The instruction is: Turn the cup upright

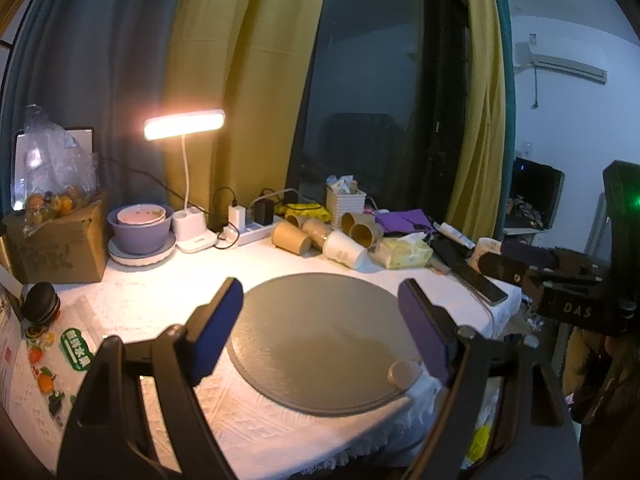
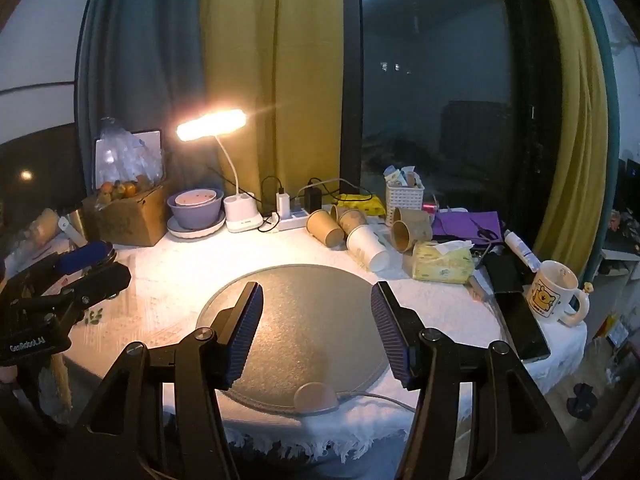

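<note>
1. Two grippers hang over the near edge of the table, both spread wide with nothing between the pads: the left gripper (image 1: 320, 328) and the right gripper (image 2: 316, 332) each frame the bare grey mat (image 2: 304, 320).
2. Several paper cups lie on their sides in a cluster beyond the mat's far edge, by the power strip (image 2: 292, 216) and the tissue pack (image 2: 440, 264). The white cup (image 2: 368, 248) lies nearest the mat; brown cups (image 2: 324, 226) lie behind it.
3. Which cup is meant I cannot tell; the white cup is the likeliest, being nearest.
4. From the right gripper, that cup lies ahead and slightly right, well apart, across the mat. Its long axis runs diagonally, one end toward the mat and the right, the other back into the cluster.
5. From the left gripper the white cup (image 1: 344, 250) also lies ahead across the mat; neither gripper looks clearly nearer.
6. A yellow-printed mug (image 2: 554, 294) stands upright at the right edge, apart from the cluster.
</note>
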`<state>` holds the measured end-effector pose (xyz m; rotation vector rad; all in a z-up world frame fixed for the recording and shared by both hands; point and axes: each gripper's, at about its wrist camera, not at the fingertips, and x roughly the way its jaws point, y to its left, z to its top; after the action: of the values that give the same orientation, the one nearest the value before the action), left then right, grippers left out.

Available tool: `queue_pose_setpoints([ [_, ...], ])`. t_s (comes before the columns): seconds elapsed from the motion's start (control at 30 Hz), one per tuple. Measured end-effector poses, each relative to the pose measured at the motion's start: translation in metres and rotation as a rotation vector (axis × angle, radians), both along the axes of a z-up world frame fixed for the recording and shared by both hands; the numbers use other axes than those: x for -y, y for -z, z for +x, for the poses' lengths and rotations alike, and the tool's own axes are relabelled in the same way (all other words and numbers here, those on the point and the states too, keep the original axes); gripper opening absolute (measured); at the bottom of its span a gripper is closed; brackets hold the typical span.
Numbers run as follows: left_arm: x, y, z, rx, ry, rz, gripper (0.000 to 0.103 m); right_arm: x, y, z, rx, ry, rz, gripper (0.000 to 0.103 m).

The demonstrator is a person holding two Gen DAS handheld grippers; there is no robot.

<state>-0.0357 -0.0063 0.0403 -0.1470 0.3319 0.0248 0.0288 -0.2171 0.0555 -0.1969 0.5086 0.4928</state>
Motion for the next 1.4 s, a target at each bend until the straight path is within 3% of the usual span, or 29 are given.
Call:
queue_pose_setpoints([
  [1.4, 0.0018, 0.0007, -0.0022, 0.010, -0.006, 0.005, 0.081, 0.0052, 0.0086, -0.0075, 0.011, 0.003, 0.009, 0.059],
])
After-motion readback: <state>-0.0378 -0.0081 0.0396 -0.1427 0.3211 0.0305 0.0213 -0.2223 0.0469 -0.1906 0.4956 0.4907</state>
